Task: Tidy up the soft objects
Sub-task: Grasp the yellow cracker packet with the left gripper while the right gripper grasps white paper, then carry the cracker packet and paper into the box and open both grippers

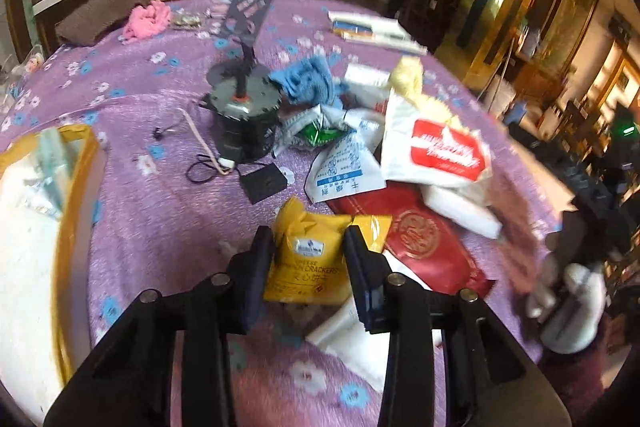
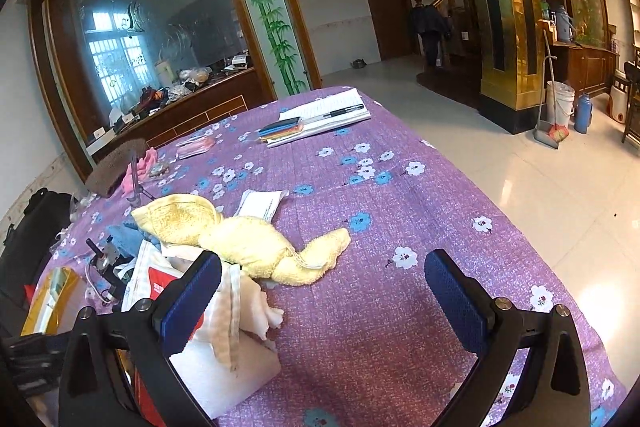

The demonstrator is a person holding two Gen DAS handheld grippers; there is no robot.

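Observation:
My left gripper (image 1: pixel 309 241) is shut on a yellow cracker packet (image 1: pixel 308 259) and holds it over the purple flowered tablecloth (image 1: pixel 160 227). A red pouch (image 1: pixel 424 243), white plastic bags (image 1: pixel 436 151), a blue cloth (image 1: pixel 308 79) and a yellow towel (image 1: pixel 408 75) lie piled behind it. A white basket with a yellow rim (image 1: pixel 76 187) stands at the left. My right gripper (image 2: pixel 323 263) is open and empty above the cloth (image 2: pixel 400 187). The yellow towel (image 2: pixel 240 239) lies just beyond its left finger, beside the white bags (image 2: pixel 224 347).
A black cylindrical device (image 1: pixel 244 115) with cables stands mid-table. A brown cloth (image 1: pixel 100 13) and a pink cloth (image 1: pixel 146 17) lie at the far left. A notebook with pens (image 2: pixel 320 117) lies at the far edge. The table's right edge drops to a tiled floor (image 2: pixel 540 187).

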